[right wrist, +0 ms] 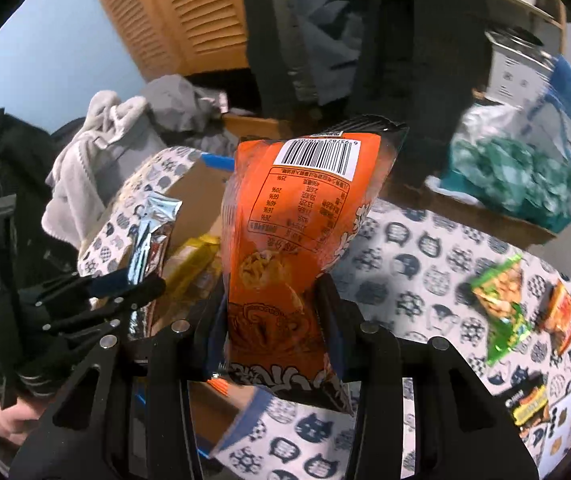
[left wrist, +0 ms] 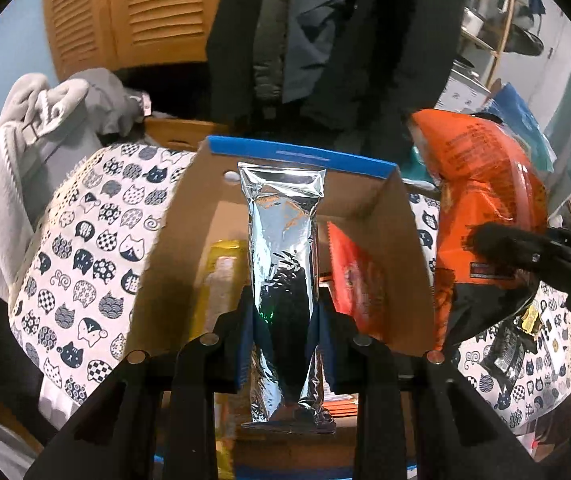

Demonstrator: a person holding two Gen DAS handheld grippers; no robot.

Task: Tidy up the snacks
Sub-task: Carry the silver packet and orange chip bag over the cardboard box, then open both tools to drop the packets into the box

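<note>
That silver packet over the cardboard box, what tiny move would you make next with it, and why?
Probably lower the silver packet a little and let go. The left gripper is shut on it right above the open cardboard box, where a yellow snack and a red snack already lie with a gap between them. The right gripper holds the orange bag off to the side.

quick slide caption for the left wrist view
Left gripper holds a silver foil packet above the cardboard box of snacks.

Count of snacks, boxes and grippers

One silver foil packet (left wrist: 283, 264), one orange bag (right wrist: 293, 248), one cardboard box (left wrist: 173, 248), three loose packets on the bench (right wrist: 413, 272), two hand-held grippers.
</note>
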